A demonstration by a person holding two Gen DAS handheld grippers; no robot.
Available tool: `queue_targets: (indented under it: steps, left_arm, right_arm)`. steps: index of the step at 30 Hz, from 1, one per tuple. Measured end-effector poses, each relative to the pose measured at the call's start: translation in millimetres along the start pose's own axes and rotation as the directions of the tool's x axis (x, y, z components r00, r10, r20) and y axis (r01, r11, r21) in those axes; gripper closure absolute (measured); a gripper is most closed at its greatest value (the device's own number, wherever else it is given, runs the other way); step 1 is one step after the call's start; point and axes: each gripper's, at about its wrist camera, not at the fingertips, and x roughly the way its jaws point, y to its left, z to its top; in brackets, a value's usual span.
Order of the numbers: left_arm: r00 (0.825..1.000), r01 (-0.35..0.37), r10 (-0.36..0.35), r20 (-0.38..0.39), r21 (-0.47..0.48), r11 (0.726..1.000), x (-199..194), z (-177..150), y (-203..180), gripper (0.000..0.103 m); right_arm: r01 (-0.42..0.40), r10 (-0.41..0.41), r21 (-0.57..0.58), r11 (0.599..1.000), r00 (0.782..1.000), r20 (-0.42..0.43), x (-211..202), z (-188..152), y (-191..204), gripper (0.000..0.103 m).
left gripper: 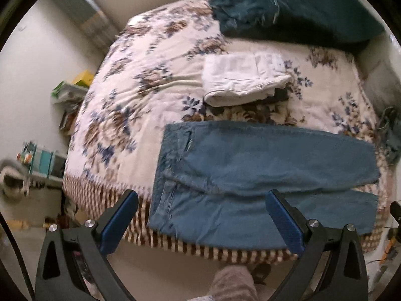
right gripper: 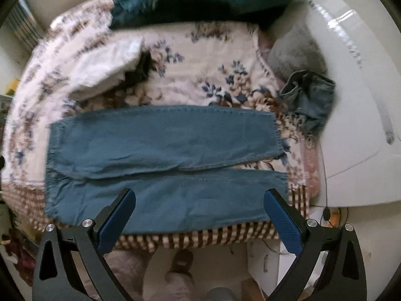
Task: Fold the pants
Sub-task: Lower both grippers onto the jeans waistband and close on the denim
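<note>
Bed with flowered bedspread (left gripper: 140, 80) in a pale-walled room, blue pants (left gripper: 263, 173) spread flat along its near edge, folded white cloth (left gripper: 240, 77) beyond, teal blanket (left gripper: 288, 7) at the far end; left tongs (left gripper: 201, 200) and right tongs (right gripper: 200, 199) open, empty, above the pants.

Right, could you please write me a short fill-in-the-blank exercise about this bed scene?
1. The blue jeans lie on the floral ____.
2. Beyond the jeans sits a folded ____ garment.
3. The left gripper and the right gripper are both ____.

Missing words: bedspread; white; open
</note>
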Motion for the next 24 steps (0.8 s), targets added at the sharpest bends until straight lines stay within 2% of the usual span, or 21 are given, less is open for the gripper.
queue_targets:
  steps: [3, 6, 10, 13, 16, 18, 19, 20, 22, 24]
  left_arm:
    - [0.999, -0.013, 0.015, -0.032, 0.074, 0.997, 65, 42, -27, 0.000]
    - [0.999, -0.015, 0.023, -0.042, 0.187, 0.982, 133, 75, -66, 0.000]
    - [0.995, -0.023, 0.056, -0.083, 0.352, 0.936, 229, 99, -116, 0.000]
    - [0.993, -0.051, 0.094, -0.069, 0.460, 0.887, 287, 109, -148, 0.000]
    - [0.993, -0.022, 0.080, -0.082, 0.550, 0.835, 318, 111, -171, 0.000]
    - [0.991, 0.007, 0.079, -0.109, 0.629, 0.778, 335, 106, -186, 0.000]
    - [0.991, 0.011, 0.081, -0.111, 0.649, 0.761, 339, 105, -189, 0.000]
    - [0.991, 0.024, 0.068, -0.114, 0.657, 0.753, 342, 106, -190, 0.000]
    - [0.989, 0.072, 0.028, -0.144, 0.648, 0.759, 343, 111, -185, 0.000]
    - [0.982, 0.139, -0.023, -0.188, 0.638, 0.758, 345, 118, -178, 0.000]
  right_arm:
    - [0.059, -0.064, -0.075, 0.995, 0.996, -0.069, 80, 45, 23, 0.000]
    - [0.087, -0.107, -0.193, 0.977, 0.990, -0.094, 147, 79, 49, 0.000]
    - [0.116, -0.170, -0.319, 0.941, 0.974, -0.148, 246, 122, 75, 0.000]
    - [0.110, -0.219, -0.414, 0.904, 0.949, -0.226, 324, 152, 83, 0.000]
    - [0.072, -0.241, -0.495, 0.866, 0.927, -0.288, 376, 164, 86, 0.000]
    - [0.020, -0.225, -0.532, 0.847, 0.919, -0.324, 399, 166, 90, 0.000]
    - [-0.022, -0.205, -0.539, 0.842, 0.910, -0.359, 411, 169, 90, 0.000]
    - [-0.050, -0.190, -0.538, 0.842, 0.904, -0.382, 419, 171, 89, 0.000]
    - [-0.098, -0.159, -0.546, 0.832, 0.901, -0.404, 429, 177, 89, 0.000]
    - [-0.119, -0.143, -0.564, 0.817, 0.905, -0.399, 429, 179, 89, 0.001]
